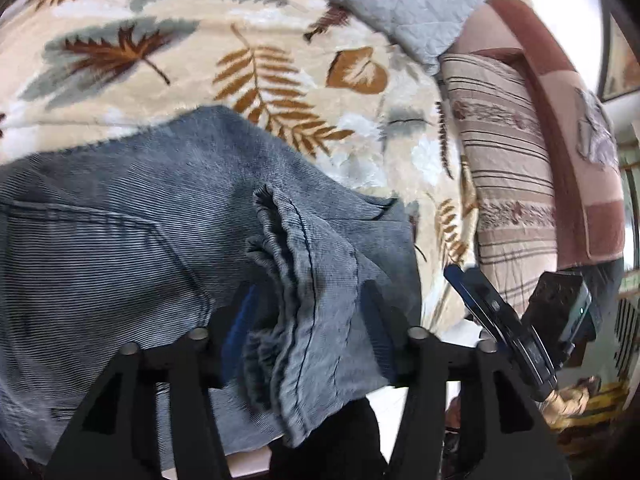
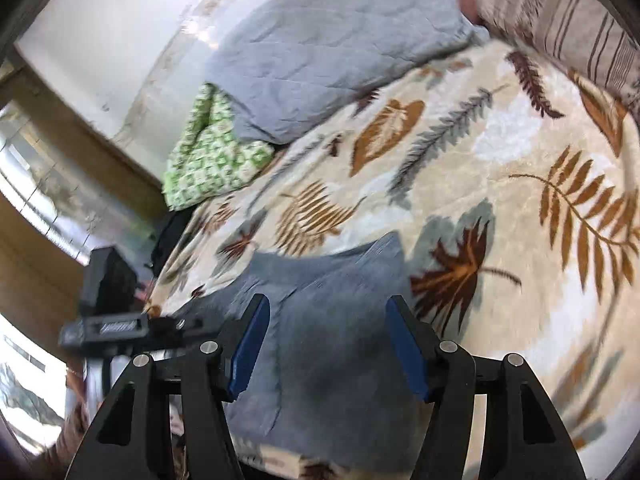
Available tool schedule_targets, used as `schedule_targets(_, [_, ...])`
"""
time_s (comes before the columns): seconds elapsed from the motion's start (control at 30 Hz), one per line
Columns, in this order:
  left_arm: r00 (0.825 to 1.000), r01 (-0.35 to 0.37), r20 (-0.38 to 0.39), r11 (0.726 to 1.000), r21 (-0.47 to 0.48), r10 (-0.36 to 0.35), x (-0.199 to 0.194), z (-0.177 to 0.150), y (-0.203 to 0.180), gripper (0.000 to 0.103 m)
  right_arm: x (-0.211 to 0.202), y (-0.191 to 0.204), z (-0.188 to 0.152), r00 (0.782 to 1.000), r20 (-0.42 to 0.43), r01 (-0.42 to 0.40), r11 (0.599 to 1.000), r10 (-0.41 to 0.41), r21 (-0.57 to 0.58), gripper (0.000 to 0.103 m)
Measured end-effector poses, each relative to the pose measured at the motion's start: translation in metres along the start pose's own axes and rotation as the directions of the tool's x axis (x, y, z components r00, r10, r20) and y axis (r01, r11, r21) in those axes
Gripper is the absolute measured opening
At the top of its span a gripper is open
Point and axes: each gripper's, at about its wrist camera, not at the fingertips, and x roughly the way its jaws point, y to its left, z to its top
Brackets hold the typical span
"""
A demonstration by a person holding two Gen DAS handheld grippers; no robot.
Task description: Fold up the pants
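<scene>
Blue-grey corduroy pants [image 1: 120, 240] lie on a cream blanket with a leaf print [image 1: 200, 64]. In the left wrist view my left gripper [image 1: 308, 304] stands wide open, with a bunched hem of a pant leg [image 1: 304, 280] draped loosely between its fingers. The right gripper's side [image 1: 504, 312] shows at the right of that view. In the right wrist view my right gripper [image 2: 326, 324] is open and empty just above the pants [image 2: 320, 320]. The left gripper's body [image 2: 112, 312] shows at the left.
A grey quilted cover [image 2: 328, 36] and a green patterned cloth [image 2: 208, 152] lie at the far side of the bed. A striped pillow [image 1: 504, 168] and a brown-pink blanket [image 1: 576, 128] lie to the right.
</scene>
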Motion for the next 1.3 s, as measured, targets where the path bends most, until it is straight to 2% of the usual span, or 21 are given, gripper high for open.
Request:
schedule_targets(0.1, [0.998, -0.014, -0.061, 1.000, -0.024, 0.013, 0.022, -0.003, 0.002, 0.055, 0.031, -0.008, 0.003, 0.996, -0.059, 0.068, 0.998, -0.068, -0.006, 0.059])
schedule_targets(0.13, [0.997, -0.020, -0.076, 1.000, -0.016, 0.019, 0.027, -0.007, 0.001, 0.053, 0.044, -0.010, 0.003, 0.991, -0.091, 0.095, 0.995, -0.096, -0.018, 0.054])
schedule_targets(0.17, [0.996, -0.022, -0.084, 1.000, -0.004, 0.021, 0.030, -0.012, 0.001, 0.043, 0.051, -0.012, 0.000, 0.987, -0.116, 0.104, 0.994, -0.107, -0.030, 0.030])
schedule_targets(0.2, [0.996, -0.023, -0.085, 1.000, 0.005, 0.023, 0.030, -0.016, 0.000, 0.035, 0.057, -0.011, 0.002, 0.986, -0.132, 0.099, 0.994, -0.104, -0.039, 0.018])
schedule_targets(0.23, [0.997, -0.030, -0.074, 0.999, 0.021, 0.032, 0.027, -0.023, -0.002, 0.034, 0.058, -0.007, 0.002, 0.987, -0.126, 0.092, 0.994, -0.099, -0.059, 0.016])
schedule_targets(0.3, [0.998, -0.044, -0.042, 0.997, 0.056, 0.046, 0.019, -0.034, -0.003, 0.032, 0.047, 0.016, 0.003, 0.995, -0.064, 0.062, 0.985, -0.073, -0.160, 0.015])
schedule_targets(0.37, [0.997, -0.078, -0.023, 0.995, 0.060, 0.079, 0.017, -0.041, 0.000, 0.031, 0.042, 0.033, 0.001, 0.996, -0.023, 0.081, 0.966, -0.090, -0.246, 0.015])
schedule_targets(0.47, [0.995, -0.096, -0.003, 0.994, 0.056, 0.096, 0.022, -0.044, 0.006, 0.031, 0.063, 0.030, -0.002, 0.979, -0.051, 0.171, 0.936, -0.196, -0.307, 0.015])
schedule_targets(0.5, [0.995, -0.099, 0.001, 0.993, 0.059, 0.099, 0.022, -0.044, 0.006, 0.031, 0.070, 0.023, -0.004, 0.972, -0.066, 0.194, 0.931, -0.225, -0.309, 0.015])
schedule_targets(0.57, [0.994, -0.105, -0.005, 0.992, 0.063, 0.105, 0.022, -0.043, 0.005, 0.031, 0.074, 0.009, -0.008, 0.963, -0.091, 0.219, 0.934, -0.254, -0.283, 0.026])
schedule_targets(0.73, [0.995, -0.099, -0.004, 0.990, 0.097, 0.100, 0.004, -0.052, -0.003, 0.031, 0.033, 0.007, -0.014, 0.985, -0.088, 0.123, 0.967, -0.145, -0.222, 0.030])
schedule_targets(0.8, [0.996, -0.088, 0.003, 0.990, 0.106, 0.088, -0.003, -0.059, -0.004, 0.034, 0.019, 0.009, -0.023, 0.988, -0.093, 0.097, 0.969, -0.120, -0.227, 0.031])
schedule_targets(0.9, [0.994, -0.108, 0.000, 0.987, 0.121, 0.109, 0.002, -0.069, -0.004, 0.034, 0.002, 0.007, -0.045, 0.991, -0.100, 0.067, 0.973, -0.090, -0.220, 0.031])
schedule_targets(0.93, [0.992, -0.124, -0.006, 0.984, 0.124, 0.126, 0.007, -0.070, -0.004, 0.034, 0.002, 0.004, -0.054, 0.988, -0.103, 0.088, 0.968, -0.115, -0.235, 0.027])
schedule_targets(1.0, [0.987, -0.157, -0.024, 0.980, 0.120, 0.161, 0.021, -0.075, 0.001, 0.034, 0.010, -0.001, -0.067, 0.977, -0.123, 0.138, 0.957, -0.174, -0.254, 0.028])
schedule_targets(1.03, [0.987, -0.160, -0.008, 0.979, 0.123, 0.162, 0.022, -0.077, 0.001, 0.034, 0.013, -0.005, -0.072, 0.973, -0.127, 0.155, 0.955, -0.192, -0.255, 0.028])
schedule_targets(1.17, [0.985, -0.169, 0.004, 0.978, 0.125, 0.170, 0.010, -0.080, -0.003, 0.034, 0.005, 0.004, -0.071, 0.971, -0.098, 0.184, 0.948, -0.216, -0.261, 0.032])
schedule_targets(1.3, [0.990, -0.134, 0.050, 0.985, 0.111, 0.129, -0.028, -0.084, 0.006, 0.035, -0.010, 0.044, -0.066, 0.982, -0.045, 0.159, 0.934, -0.183, -0.320, 0.032])
